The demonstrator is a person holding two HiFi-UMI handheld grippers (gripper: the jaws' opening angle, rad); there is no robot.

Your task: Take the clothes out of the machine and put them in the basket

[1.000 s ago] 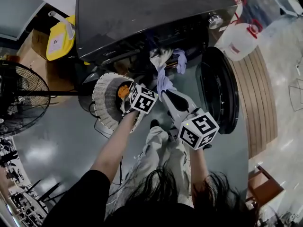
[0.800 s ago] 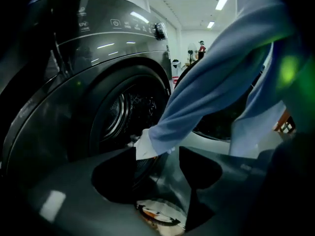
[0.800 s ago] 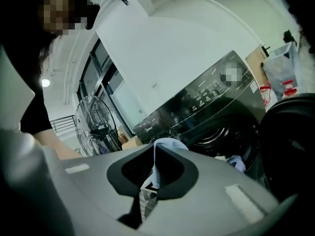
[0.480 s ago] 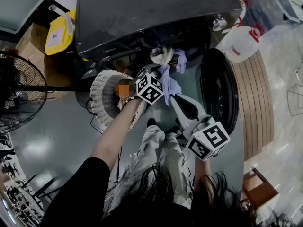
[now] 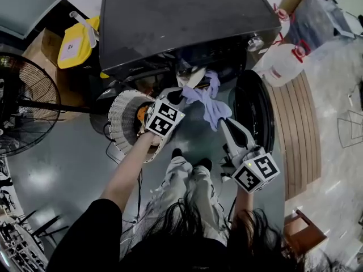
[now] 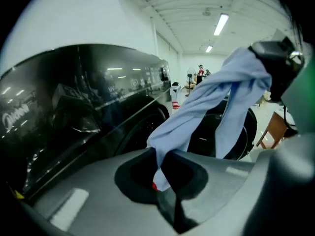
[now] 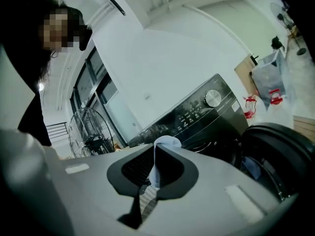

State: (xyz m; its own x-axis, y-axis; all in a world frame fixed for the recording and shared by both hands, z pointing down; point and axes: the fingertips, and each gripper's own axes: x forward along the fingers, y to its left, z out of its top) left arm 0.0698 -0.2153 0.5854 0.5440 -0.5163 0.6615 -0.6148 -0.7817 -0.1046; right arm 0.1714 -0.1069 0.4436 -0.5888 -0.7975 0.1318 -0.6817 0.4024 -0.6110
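A pale blue cloth [image 5: 209, 103] hangs stretched in front of the dark washing machine [image 5: 181, 21], held at both ends. My left gripper [image 5: 177, 95] is shut on its upper left end, close to the drum opening. My right gripper [image 5: 223, 120] is shut on the lower right end, beside the open round door [image 5: 255, 106]. In the left gripper view the cloth [image 6: 206, 102] runs from my jaws [image 6: 160, 178] up to the right gripper [image 6: 275, 68]. A fold of cloth [image 7: 165, 144] sticks up from the right gripper [image 7: 150, 181]. A beige garment [image 5: 193, 77] hangs from the opening. The white basket [image 5: 122, 115] stands at the left.
A big floor fan [image 5: 22, 103] stands at the far left, with a yellow container [image 5: 76, 41] beside the machine. White jugs [image 5: 281, 64] sit to the machine's right. The person's feet [image 5: 187, 157] are on the floor below the grippers. A wooden stool [image 5: 300, 231] is at lower right.
The right gripper has pulled the blue cloth out and to the right, away from the opening. The left gripper has come up from the basket side and closed on the cloth's other end.
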